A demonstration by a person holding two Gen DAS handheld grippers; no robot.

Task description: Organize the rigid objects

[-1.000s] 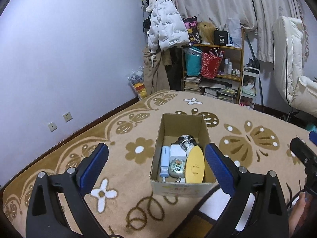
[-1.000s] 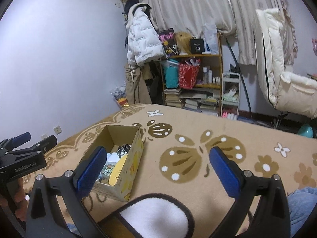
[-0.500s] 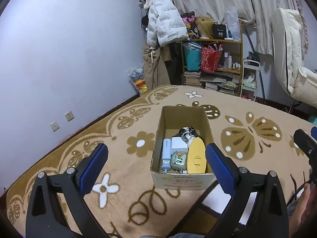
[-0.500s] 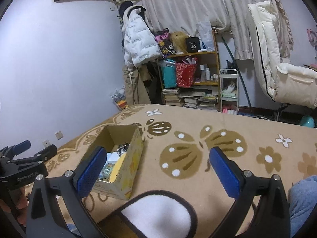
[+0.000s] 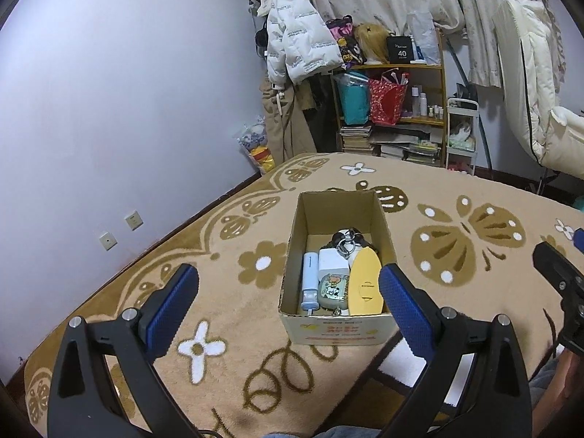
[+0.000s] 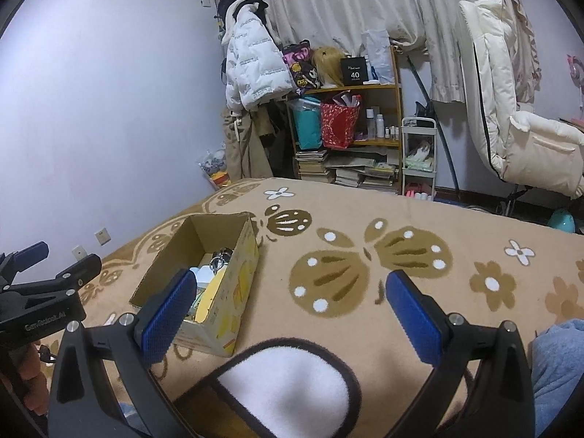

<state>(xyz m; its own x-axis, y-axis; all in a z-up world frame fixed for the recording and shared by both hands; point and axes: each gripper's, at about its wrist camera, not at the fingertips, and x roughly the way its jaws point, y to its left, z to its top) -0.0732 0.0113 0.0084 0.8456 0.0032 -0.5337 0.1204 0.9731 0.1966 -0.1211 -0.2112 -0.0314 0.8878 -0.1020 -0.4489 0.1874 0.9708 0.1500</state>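
An open cardboard box sits on the patterned blanket. Inside lie a blue-and-white tube, a white block, a small cartoon-printed case, a yellow oval case and a key ring. My left gripper is open above the blanket in front of the box, with nothing between its blue pads. My right gripper is open too and empty, to the right of the box. The left gripper's body shows at the left edge of the right wrist view.
The tan blanket with flowers and butterflies covers the bed. A white patch with a dark border lies near me. A purple wall runs along the left. Behind the bed stand a shelf, a hanging white jacket and a cream chair.
Both cameras have tilted back and lifted a little, so the box sits slightly lower and farther in view. Both grippers stay open and empty.
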